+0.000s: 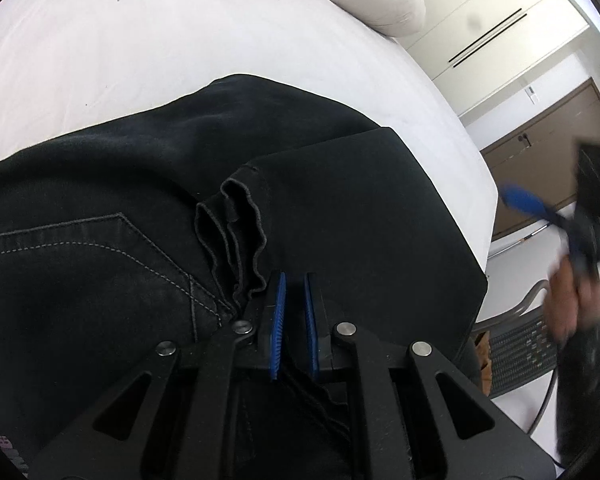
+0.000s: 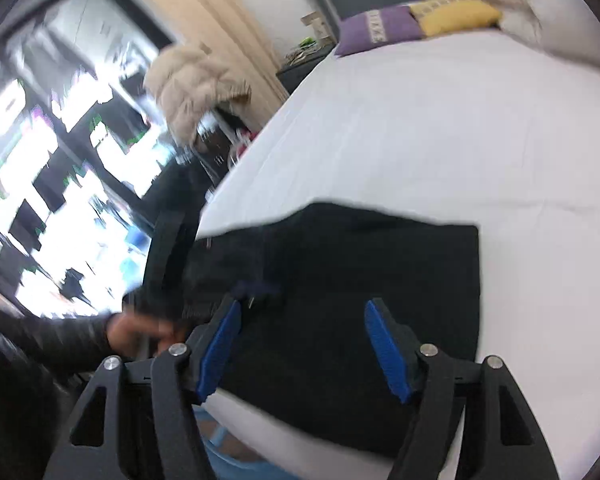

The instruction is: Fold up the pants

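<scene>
Pinching the hems of the folded black denim pants [image 1: 148,216] on the white bed sheet [image 1: 140,40], the left gripper [image 1: 294,320] anchors them; the right gripper [image 2: 300,344] hovers, jaws apart.

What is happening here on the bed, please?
A person is folding dark pants on a white bed, with a gripper in each hand. The left gripper sits low over the pants, jaws nearly closed with a narrow gap; dark cloth shows between them further back, but a grip is unclear. The right gripper is open above the pants and holds nothing. The pants look partly folded.
</scene>
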`<state>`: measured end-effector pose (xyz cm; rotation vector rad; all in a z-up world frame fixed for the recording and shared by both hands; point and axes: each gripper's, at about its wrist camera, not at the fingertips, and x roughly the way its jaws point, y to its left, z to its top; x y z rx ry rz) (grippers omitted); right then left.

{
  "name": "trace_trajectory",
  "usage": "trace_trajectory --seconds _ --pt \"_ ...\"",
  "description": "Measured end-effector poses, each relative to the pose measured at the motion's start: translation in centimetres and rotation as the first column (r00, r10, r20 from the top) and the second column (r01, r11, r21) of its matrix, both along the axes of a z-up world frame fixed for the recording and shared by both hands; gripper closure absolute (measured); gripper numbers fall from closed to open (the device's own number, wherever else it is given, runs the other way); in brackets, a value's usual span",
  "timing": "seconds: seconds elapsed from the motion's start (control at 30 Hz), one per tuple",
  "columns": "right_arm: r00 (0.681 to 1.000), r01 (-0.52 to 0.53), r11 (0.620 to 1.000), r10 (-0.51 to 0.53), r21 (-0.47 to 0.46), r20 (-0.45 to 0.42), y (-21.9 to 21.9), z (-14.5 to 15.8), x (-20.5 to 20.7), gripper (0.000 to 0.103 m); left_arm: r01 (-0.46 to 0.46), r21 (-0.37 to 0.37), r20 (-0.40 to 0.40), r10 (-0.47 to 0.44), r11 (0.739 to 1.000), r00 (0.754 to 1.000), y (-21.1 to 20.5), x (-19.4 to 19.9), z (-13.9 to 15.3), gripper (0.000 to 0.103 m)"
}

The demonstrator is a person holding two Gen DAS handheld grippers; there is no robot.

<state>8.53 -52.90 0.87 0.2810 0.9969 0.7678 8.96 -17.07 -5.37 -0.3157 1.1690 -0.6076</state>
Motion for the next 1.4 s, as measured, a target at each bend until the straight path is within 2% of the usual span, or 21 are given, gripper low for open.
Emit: trace_trajectory --seconds 0.03,0.17,0.2,0.3,0.33,0.37,0.43,0.53,0.6,0.83,0.93,0.97,1.03,1.07,1.13,1.23,1.3,1.33,1.37,1.4 --pt "0.998 0.001 0.998 0.003 0.061 -0.060 -1.1 -1.0 2.6 0.036 0.001 -0.001 -0.001 -0.001 1.000 1.000 -0.1 -0.1 0.1 0.094" --pt "0.986 -0.007 0.994 0.026 0.112 -0.165 -1.5 -4.3 8.0 0.039 0.001 -0.021 -0.004 -0.001 1.000 1.000 -0.6 -0.1 0.3 0.094" --pt "0.983 -0.010 0.994 0.031 0.113 -0.182 -1.5 -5.3 8.5 0.039 0.001 -0.025 -0.005 -0.001 1.000 1.000 -0.8 -0.1 -0.1 0.094" --pt "0.951 -0.014 0.997 0.038 0.081 -0.308 -1.4 -9.6 10.1 0.040 -0.002 -0.040 -0.016 0.002 0.999 1.000 -0.7 0.5 -0.5 0.094" --pt "0.936 -0.019 0.998 0.041 0.067 -0.350 -1.5 -11.3 10.0 0.044 -0.001 -0.042 -0.017 0.000 0.999 1.000 -0.3 0.6 -0.6 0.094" --pt "0.935 -0.020 0.996 0.048 0.081 -0.352 -1.3 -11.6 9.4 0.044 0.000 -0.043 -0.017 -0.001 0.999 1.000 -0.3 0.7 -0.6 0.094" --pt "0.936 -0.005 0.986 0.063 0.165 -0.347 -2.4 -11.7 7.9 0.043 0.000 -0.043 -0.012 -0.001 0.999 1.000 -0.3 0.9 -0.6 0.094" --pt "0.931 -0.045 0.976 0.118 0.214 -0.345 -3.2 -11.4 4.6 0.043 0.001 -0.038 -0.001 -0.001 0.999 1.000 -0.5 0.8 -0.9 0.094" --pt "0.925 -0.067 0.967 0.152 0.244 -0.347 -3.5 -11.3 2.2 0.038 0.000 -0.039 0.003 0.000 0.999 1.000 -0.4 0.9 -1.0 0.094" --pt "0.922 -0.099 0.974 0.167 0.204 -0.349 -4.0 -9.9 -4.6 0.034 -0.003 -0.042 0.008 0.003 0.999 1.000 -0.4 0.4 -0.8 0.094" --pt "0.941 -0.083 0.985 0.127 0.152 -0.314 -4.0 -7.9 -5.5 0.033 -0.006 -0.031 0.019 0.006 1.000 1.000 -0.2 0.3 -0.1 0.094" --pt "0.954 -0.071 0.983 0.117 0.169 -0.277 -4.4 -6.8 -5.2 0.033 -0.008 -0.023 0.029 0.009 1.000 1.000 -0.2 -0.1 0.2 0.094" --pt "0.979 -0.050 0.964 0.100 0.263 -0.178 -4.5 -4.3 -4.0 0.032 -0.022 0.003 0.057 0.021 1.000 0.998 0.3 -0.7 1.0 0.094" --pt "0.987 -0.042 0.952 0.086 0.303 -0.134 -4.1 -3.1 -3.4 0.028 -0.034 0.013 0.060 0.033 0.999 0.998 0.6 -1.0 1.2 0.094" --pt "0.991 -0.013 0.945 0.057 0.327 -0.124 -2.9 -2.7 -1.5 0.021 -0.082 0.002 0.062 0.082 0.997 0.995 2.0 -1.5 2.0 0.094" --pt "0.981 0.027 0.960 0.028 0.277 -0.193 -0.2 -5.2 0.7 0.021 -0.151 -0.033 0.083 0.153 0.988 0.985 4.3 -2.2 3.9 0.094" --pt "0.956 0.077 0.983 -0.026 0.165 -0.291 1.7 -8.5 1.8 0.021 -0.191 -0.024 0.117 0.193 0.981 0.974 6.1 -3.2 5.7 0.094" --pt "0.935 0.108 0.990 -0.072 0.087 -0.346 2.5 -10.7 2.1 0.030 -0.209 -0.021 0.125 0.210 0.978 0.970 6.8 -3.6 6.3 0.094" --pt "0.941 0.128 0.990 -0.104 0.053 -0.323 3.0 -11.3 2.0 0.034 -0.238 -0.016 0.132 0.238 0.971 0.962 7.9 -4.3 7.0 0.094" --pt "0.956 0.138 0.989 -0.118 0.056 -0.270 3.1 -11.0 1.6 0.034 -0.277 -0.014 0.133 0.276 0.961 0.952 9.4 -5.2 7.7 0.094"
